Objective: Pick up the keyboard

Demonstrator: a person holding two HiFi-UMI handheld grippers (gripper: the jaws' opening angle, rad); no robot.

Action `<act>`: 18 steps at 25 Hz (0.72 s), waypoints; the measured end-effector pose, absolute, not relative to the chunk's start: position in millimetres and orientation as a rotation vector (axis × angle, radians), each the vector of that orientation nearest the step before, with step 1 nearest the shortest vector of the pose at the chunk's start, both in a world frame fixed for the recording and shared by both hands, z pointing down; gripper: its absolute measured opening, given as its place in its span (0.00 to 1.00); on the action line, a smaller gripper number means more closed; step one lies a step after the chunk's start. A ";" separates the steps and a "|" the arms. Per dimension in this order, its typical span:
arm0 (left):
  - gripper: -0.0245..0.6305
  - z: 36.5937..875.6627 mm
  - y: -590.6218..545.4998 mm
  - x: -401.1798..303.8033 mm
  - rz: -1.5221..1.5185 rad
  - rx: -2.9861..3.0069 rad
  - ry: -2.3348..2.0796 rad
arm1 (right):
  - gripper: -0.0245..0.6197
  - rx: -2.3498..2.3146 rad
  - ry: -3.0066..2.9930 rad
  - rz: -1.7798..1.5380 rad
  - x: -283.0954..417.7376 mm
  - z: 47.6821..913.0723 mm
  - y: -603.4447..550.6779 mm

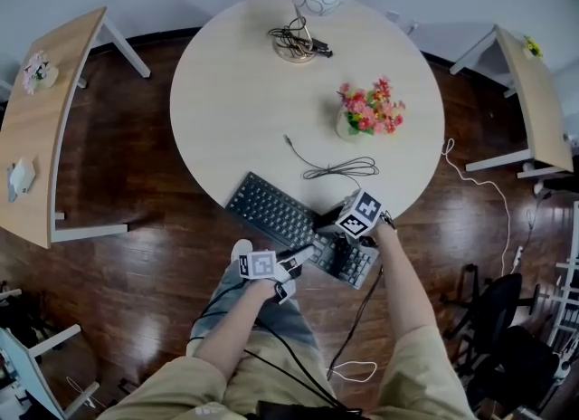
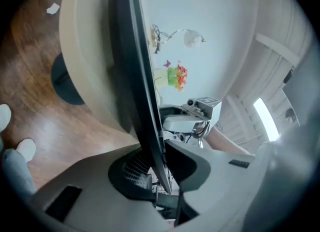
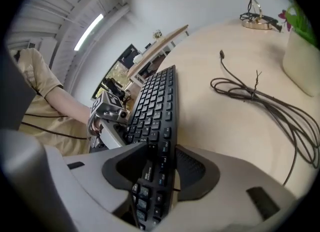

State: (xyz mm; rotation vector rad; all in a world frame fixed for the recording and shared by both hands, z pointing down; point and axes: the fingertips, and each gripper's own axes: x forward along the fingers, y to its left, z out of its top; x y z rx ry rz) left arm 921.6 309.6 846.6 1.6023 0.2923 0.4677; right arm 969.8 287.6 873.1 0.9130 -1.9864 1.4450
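Clamped at the near rim of the round counter (image 1: 226,110): keyboard (image 1: 276,213) lying slantwise, one end out over the wood floor (image 1: 154,228), with a loose cable (image 1: 339,170) and flower pot (image 1: 348,125) apart behind it. Left tongs (image 1: 298,255) shut on its front edge, right tongs (image 1: 333,231) gripping the overhanging end. Seen edge-on as a thin dark blade in the left gripper view, keys showing only in the right gripper and head views.
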 end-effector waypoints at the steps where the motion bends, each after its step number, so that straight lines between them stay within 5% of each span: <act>1: 0.14 839.7 303.1 920.6 0.445 1.618 0.307 | 0.33 0.954 -2.014 1.430 969.5 864.7 280.9; 18: 0.14 615.6 164.9 949.1 0.436 2.273 0.989 | 0.28 1.825 -2.344 0.792 1011.3 591.4 172.0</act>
